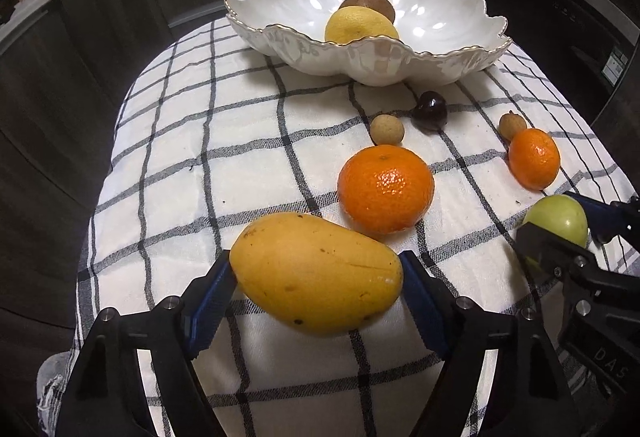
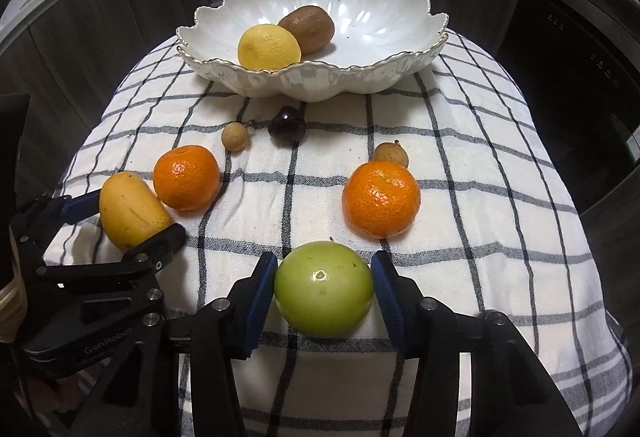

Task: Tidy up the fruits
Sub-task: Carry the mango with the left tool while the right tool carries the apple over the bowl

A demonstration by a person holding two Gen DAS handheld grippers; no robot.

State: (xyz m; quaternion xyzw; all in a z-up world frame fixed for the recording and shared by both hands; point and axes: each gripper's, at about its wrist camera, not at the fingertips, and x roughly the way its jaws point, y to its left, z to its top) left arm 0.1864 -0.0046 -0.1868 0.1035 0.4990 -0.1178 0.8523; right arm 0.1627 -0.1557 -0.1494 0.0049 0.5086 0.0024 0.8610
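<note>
**Both grippers angled down over fruit at the near edge**

Nearest, the left gripper [image 1: 318, 277] tilts steeply down, its jaws touching both ends of the mango [image 1: 316, 273] on the bench's checked cloth [image 1: 180, 157]. Beside it, the right gripper [image 2: 324, 291] tilts likewise, jaws pressed on the green apple [image 2: 324, 289]. At the far edge, the white bowl [image 2: 384, 77] holds a lemon [image 2: 269, 48].

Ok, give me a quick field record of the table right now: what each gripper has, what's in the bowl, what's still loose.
left gripper: jaws around yellow mango, pads at its ends
right gripper: jaws around round green fruit, pads at its sides
white scalloped bowl: yellow lemon, brown kiwi
loose on checked cloth: two orange mandarins, two small tan longans, dark cherry
lifted: neither fruit yet
</note>
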